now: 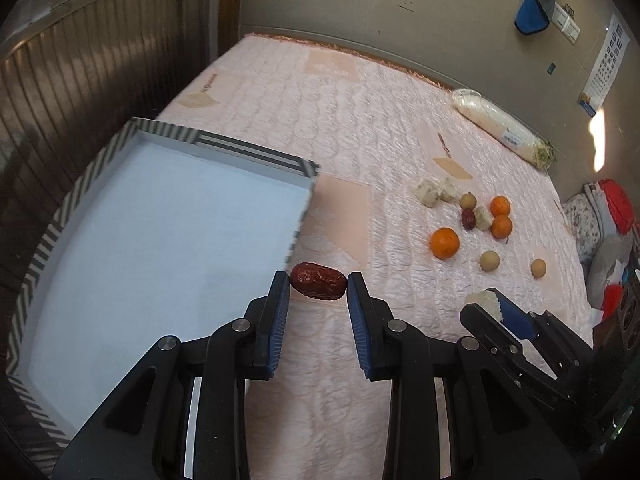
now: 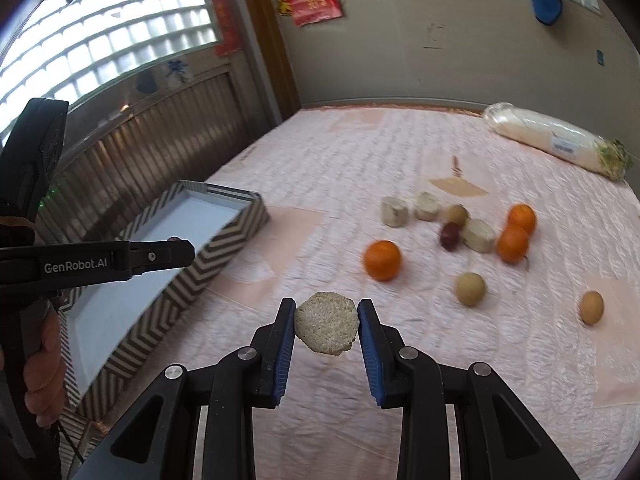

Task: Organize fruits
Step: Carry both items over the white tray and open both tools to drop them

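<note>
Far left on the bed (image 1: 360, 120): striped box (image 1: 168, 240), bare inside. Beside its near corner, left gripper (image 1: 318, 286) pinching a red date (image 1: 318, 286) end to end, off the quilt. Likely light, wrinkled, a little soft; gentle squeeze enough. Further right, right gripper (image 2: 326, 330) clamped across a pale crumbly cake (image 2: 326, 328); probably fragile, best held by its flat sides. Farther right, loose: oranges (image 2: 382, 260), round brown fruits (image 2: 471, 289), more cakes, another date.
</note>
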`<state>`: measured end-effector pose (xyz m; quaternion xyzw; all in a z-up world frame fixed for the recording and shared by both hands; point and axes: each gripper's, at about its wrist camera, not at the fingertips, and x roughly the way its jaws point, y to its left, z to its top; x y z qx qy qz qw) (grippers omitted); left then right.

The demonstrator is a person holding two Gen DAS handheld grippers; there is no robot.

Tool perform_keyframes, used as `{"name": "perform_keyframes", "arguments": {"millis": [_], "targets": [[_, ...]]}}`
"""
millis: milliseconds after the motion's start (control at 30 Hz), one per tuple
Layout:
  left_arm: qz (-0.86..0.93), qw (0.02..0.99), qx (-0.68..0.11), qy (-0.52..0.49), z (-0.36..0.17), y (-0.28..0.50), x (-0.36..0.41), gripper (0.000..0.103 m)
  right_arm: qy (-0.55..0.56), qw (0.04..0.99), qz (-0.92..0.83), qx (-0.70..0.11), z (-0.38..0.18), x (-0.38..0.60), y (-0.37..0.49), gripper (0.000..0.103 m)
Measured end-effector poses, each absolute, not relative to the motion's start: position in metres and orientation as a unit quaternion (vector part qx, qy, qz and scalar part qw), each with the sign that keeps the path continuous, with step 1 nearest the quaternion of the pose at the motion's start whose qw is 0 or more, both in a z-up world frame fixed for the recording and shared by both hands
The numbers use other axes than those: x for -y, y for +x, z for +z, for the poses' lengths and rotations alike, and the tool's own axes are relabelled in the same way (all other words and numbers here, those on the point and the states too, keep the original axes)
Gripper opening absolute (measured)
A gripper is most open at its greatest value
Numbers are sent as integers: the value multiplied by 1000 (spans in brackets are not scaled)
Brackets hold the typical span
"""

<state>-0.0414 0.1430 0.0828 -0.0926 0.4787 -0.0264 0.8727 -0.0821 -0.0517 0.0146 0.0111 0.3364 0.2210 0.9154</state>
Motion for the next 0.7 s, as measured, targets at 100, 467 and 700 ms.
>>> {"name": "perform_keyframes", "arguments": {"millis": [100,467,700], "targets": [[-9,875,-473,-99,87,-46,-165,29,6,913,238,-332,20,34,-80,30],[38,866,-483,-124,72,-43,-218,29,-48,892,308,-327,28,-53,-60,30],[79,860,-490,-115,56,-39,-240,29,-67,880,329,-336,20,-92,-38,30]]}}
